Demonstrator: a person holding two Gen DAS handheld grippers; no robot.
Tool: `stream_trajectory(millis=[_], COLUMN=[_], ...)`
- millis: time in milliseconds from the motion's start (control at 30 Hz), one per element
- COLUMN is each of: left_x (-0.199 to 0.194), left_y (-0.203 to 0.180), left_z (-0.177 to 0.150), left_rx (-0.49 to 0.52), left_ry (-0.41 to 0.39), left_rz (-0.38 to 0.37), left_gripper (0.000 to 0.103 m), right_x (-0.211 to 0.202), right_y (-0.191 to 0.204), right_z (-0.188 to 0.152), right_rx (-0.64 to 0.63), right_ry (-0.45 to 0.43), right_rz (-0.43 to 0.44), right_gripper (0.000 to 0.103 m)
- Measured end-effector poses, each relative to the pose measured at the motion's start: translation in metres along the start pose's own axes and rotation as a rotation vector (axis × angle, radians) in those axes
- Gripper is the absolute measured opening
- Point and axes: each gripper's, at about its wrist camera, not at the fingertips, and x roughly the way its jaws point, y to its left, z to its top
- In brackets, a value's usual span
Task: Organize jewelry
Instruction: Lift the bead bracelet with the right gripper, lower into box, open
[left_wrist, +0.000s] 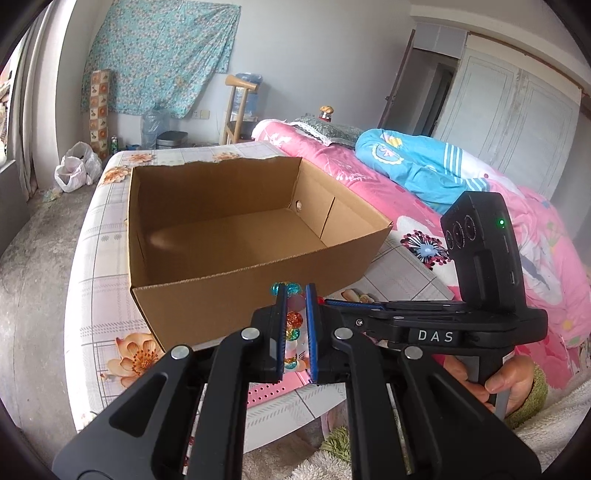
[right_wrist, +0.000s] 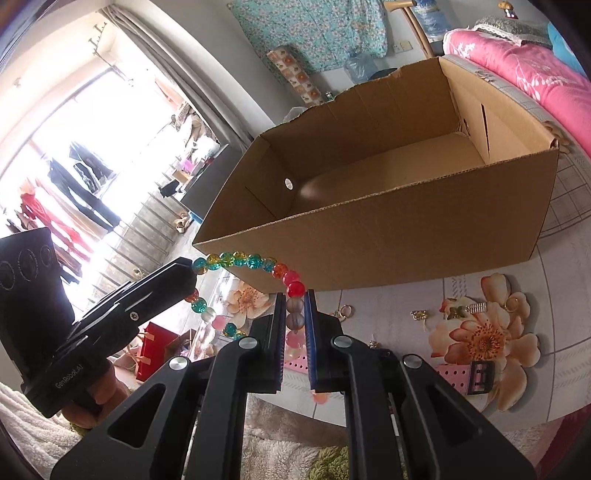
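Note:
A string of coloured glass beads (right_wrist: 243, 260) hangs between my two grippers, just in front of the near wall of an open, empty cardboard box (right_wrist: 406, 236). My right gripper (right_wrist: 295, 295) is shut on its red and grey beads. My left gripper (left_wrist: 296, 291) is shut on the other end of the beads (left_wrist: 293, 319), close below the box (left_wrist: 221, 236); it also shows in the right wrist view (right_wrist: 186, 275). Small gold jewelry pieces (right_wrist: 419, 314) lie on the table right of my right gripper.
The box stands on a floral tablecloth (left_wrist: 110, 258). A pink perforated board (right_wrist: 454, 373) with a black buckle lies at the table's near edge. A bed with pink and blue bedding (left_wrist: 424, 166) is to the right. The floor drops away left of the table.

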Motion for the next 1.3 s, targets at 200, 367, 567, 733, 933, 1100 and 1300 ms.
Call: stream_trajectory(millis=[200,367,567,733,933,1100,1300], left_x=[0.013,0.011,-0.013,-0.010,0.058,0.112,0.144], left_y=[0.008,0.006,0.001,0.009,0.058,0.096,0.117], left_z=[-0.004,0.000,0.022,0.069,0.116,0.129,0.123], left_rx=[-0.017,0.011,0.022,0.062,0.018,-0.002,0.013], left_ry=[0.016,0.002,-0.057,-0.077,0.121,0.285,0.392], left_rz=[0.020,0.039,0.008,0.046,0.091,0.174,0.270], left_gripper=[0.009,0.009,0.009,0.009,0.009,0.009,0.009], right_x=[0.007,0.002,-0.028,-0.028,0.048,0.123,0.183], right_y=[-0.004,-0.001,0.025,0.050,0.042,0.022,0.000], right_z=[0.006,0.009,0.024,0.081,0.165,0.197,0.203], right_rx=[-0.011,-0.012,-0.077,-0.188,-0.180,-0.105,-0.021], right_ry=[-0.005,-0.022,-0.084,-0.087,0.140,0.345,0.478], right_rz=[-0.023,-0.032,-0.038,-0.063,-0.100,-0.129,-0.145], right_gripper=[0.010,0.010,0.010,0.010,0.010,0.010,0.010])
